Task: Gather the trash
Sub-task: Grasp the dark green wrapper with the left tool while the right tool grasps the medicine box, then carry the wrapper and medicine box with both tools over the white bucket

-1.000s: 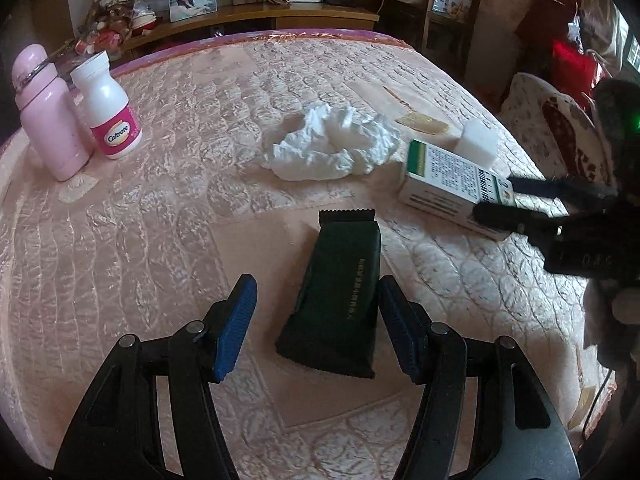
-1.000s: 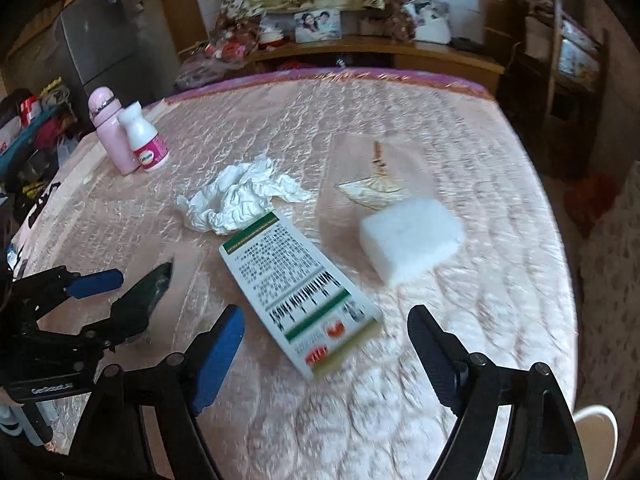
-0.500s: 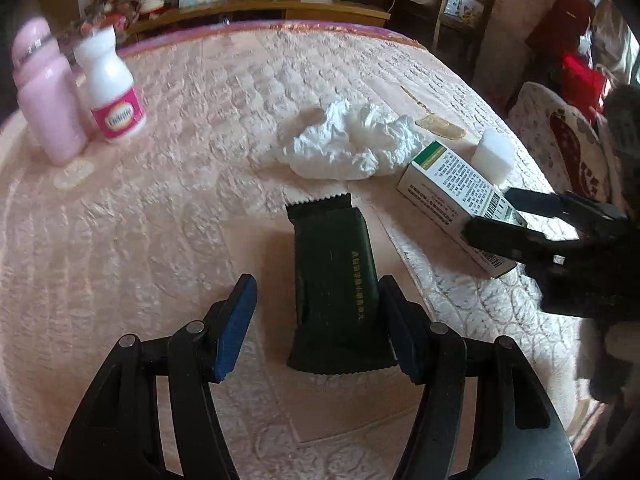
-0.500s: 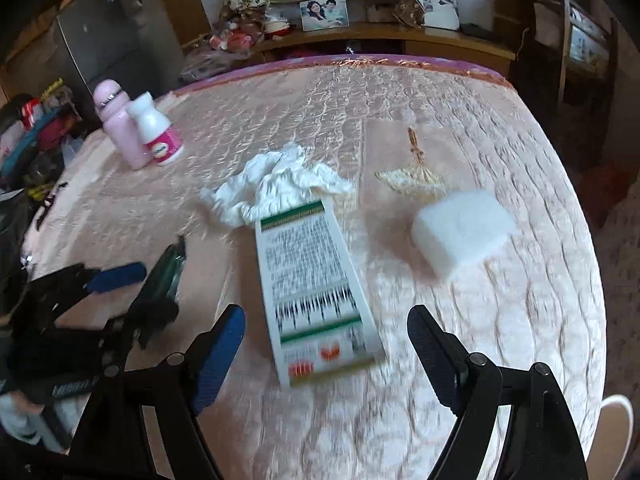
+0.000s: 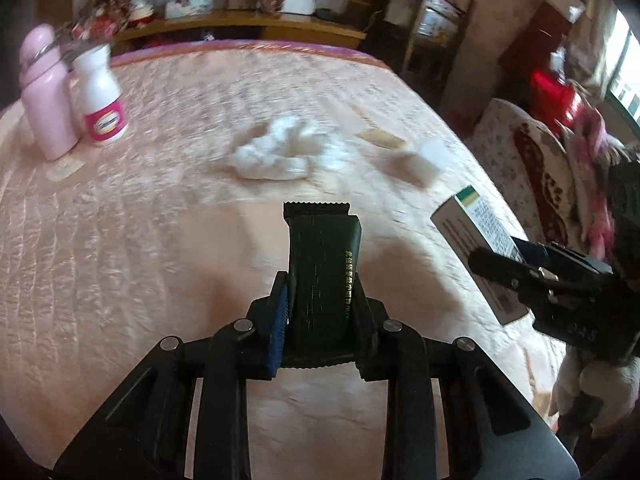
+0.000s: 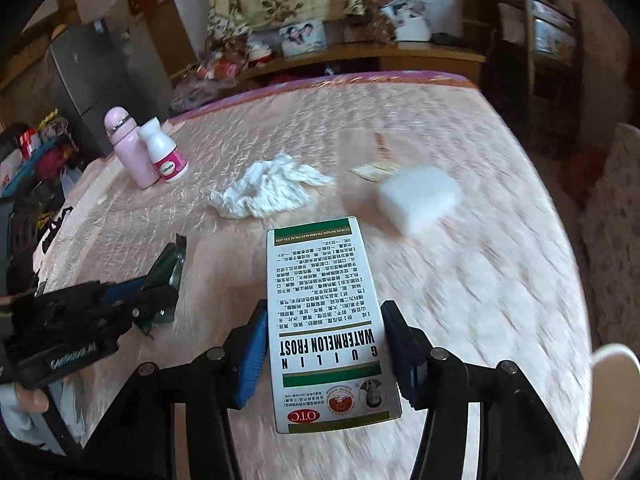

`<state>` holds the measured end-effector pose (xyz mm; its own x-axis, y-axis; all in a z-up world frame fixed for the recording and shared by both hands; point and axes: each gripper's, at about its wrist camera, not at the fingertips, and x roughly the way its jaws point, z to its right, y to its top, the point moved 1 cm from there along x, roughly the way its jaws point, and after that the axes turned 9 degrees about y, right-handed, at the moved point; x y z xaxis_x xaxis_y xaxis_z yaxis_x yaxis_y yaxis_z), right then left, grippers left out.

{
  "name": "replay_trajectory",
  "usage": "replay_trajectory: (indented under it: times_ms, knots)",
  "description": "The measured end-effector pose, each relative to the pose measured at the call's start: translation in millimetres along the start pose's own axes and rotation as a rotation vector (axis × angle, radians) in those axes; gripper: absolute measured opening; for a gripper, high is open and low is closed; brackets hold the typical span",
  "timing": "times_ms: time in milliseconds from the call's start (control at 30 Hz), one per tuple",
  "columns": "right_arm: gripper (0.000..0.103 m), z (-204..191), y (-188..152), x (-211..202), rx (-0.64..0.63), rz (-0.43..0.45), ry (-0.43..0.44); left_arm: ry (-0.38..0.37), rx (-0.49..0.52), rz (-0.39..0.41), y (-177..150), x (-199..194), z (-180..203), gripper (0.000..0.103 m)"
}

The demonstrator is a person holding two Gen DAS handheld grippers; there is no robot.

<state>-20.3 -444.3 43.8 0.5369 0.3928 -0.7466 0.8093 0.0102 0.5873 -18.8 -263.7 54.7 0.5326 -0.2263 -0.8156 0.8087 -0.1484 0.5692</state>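
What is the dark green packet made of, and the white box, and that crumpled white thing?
The packet looks like plastic or foil film: slight sheen, zigzag-cut ends. The box looks like thin cardboard, smooth and printed, with crisp flat edges. The crumpled thing looks like soft matte tissue paper, though it could be thin cloth.

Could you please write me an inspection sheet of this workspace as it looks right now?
Surface: pink quilted bedspread covering the bed.
Job's things: dark green wrapper in the left gripper; medicine box in the right gripper; crumpled tissue and white foam block lying loose.
Clutter: pink flask beside white pill bottle, both upright.
Grippers: left gripper shut on the wrapper; right gripper shut on the box.
Cables: nothing seen.
Surroundings: wooden shelf with framed photo behind the bed.
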Motion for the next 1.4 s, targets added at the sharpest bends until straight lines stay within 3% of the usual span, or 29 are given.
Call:
replay_trajectory:
  times_ms: [533, 1033, 1400]
  knots:
    - [0.053, 38, -80, -122, 0.116, 0.127, -0.171, -0.075, 0.156, 0.054, -23, -28, 119, 0.025]
    - [0.053, 98, -128, -192, 0.253, 0.190, -0.303, -0.179, 0.300, 0.052, -33, -30, 222, 0.025]
    - [0.053, 138, -153, -217, 0.333, 0.200, -0.368, -0.230, 0.384, 0.030, -41, -22, 282, 0.025]
